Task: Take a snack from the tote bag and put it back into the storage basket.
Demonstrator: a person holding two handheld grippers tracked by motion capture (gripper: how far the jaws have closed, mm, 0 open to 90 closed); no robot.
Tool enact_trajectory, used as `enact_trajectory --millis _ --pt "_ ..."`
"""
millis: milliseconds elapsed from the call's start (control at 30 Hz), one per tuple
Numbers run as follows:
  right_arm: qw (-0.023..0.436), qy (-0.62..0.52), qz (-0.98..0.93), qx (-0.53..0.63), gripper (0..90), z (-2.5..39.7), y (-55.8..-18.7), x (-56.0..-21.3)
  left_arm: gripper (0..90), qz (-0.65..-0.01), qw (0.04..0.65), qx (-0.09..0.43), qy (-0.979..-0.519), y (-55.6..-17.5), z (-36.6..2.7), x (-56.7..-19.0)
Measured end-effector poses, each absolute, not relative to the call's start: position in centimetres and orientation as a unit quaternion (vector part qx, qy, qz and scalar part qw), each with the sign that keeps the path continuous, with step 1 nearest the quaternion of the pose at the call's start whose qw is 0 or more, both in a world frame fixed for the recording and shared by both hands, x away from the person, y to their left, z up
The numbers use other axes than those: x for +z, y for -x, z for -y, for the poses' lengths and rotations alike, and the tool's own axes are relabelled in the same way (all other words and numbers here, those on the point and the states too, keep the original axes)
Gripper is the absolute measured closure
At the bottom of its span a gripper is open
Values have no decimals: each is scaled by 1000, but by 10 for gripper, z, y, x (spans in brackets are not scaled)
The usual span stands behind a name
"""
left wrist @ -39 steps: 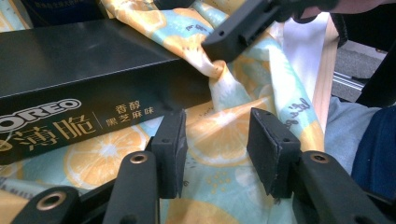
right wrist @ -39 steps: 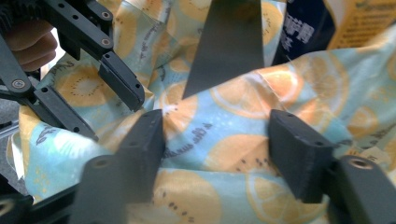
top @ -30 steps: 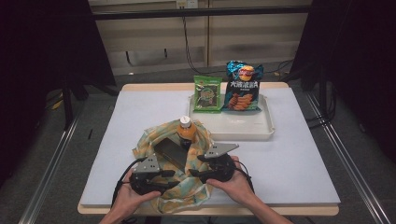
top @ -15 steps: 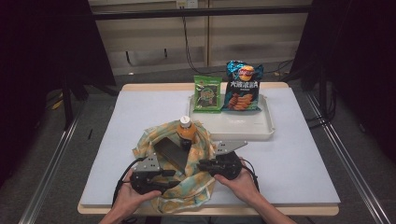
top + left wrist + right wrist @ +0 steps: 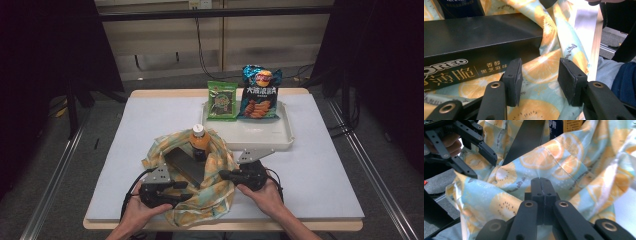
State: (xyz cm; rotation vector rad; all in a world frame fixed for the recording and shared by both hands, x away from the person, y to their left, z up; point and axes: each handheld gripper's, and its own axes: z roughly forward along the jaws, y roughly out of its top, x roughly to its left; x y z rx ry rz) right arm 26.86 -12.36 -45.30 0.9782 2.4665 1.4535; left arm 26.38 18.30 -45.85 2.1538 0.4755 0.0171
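A lemon-print cloth bag (image 5: pixel 207 195) lies open at the table's front. Inside it are a black Oreo box (image 5: pixel 185 167) and an orange-drink bottle (image 5: pixel 199 142), which stands upright behind the box. My left gripper (image 5: pixel 186 191) is at the bag's front left. In the left gripper view it (image 5: pixel 539 80) is open, its pads hovering over the cloth (image 5: pixel 541 70) just in front of the box (image 5: pixel 481 37). My right gripper (image 5: pixel 223 175) is at the bag's right edge. In the right gripper view it (image 5: pixel 540 187) is shut, with the cloth (image 5: pixel 564 162) creased at its tips.
A white tray (image 5: pixel 250 137) sits behind the bag, holding a green snack packet (image 5: pixel 222 100) and a blue crisp bag (image 5: pixel 260 92). Bare white tabletop (image 5: pixel 320 165) stretches to the right. The table's front edge is close under both hands.
My right gripper has shifted a little to the right, drawing the bag's right edge with it. The left gripper has hardly moved.
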Motion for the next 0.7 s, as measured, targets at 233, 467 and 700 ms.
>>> enact_trajectory --millis 233,467,700 --pt "64 -338 -821 456 900 139 -263 -460 555 -188 448 6 -874 -264 -183 -458" --pt "67 -361 -806 465 900 155 -270 -464 567 -183 451 0 -874 -264 -181 -459" --pt "59 -320 -793 516 635 126 -271 -440 617 -180 451 -4 -874 -264 -178 -459"
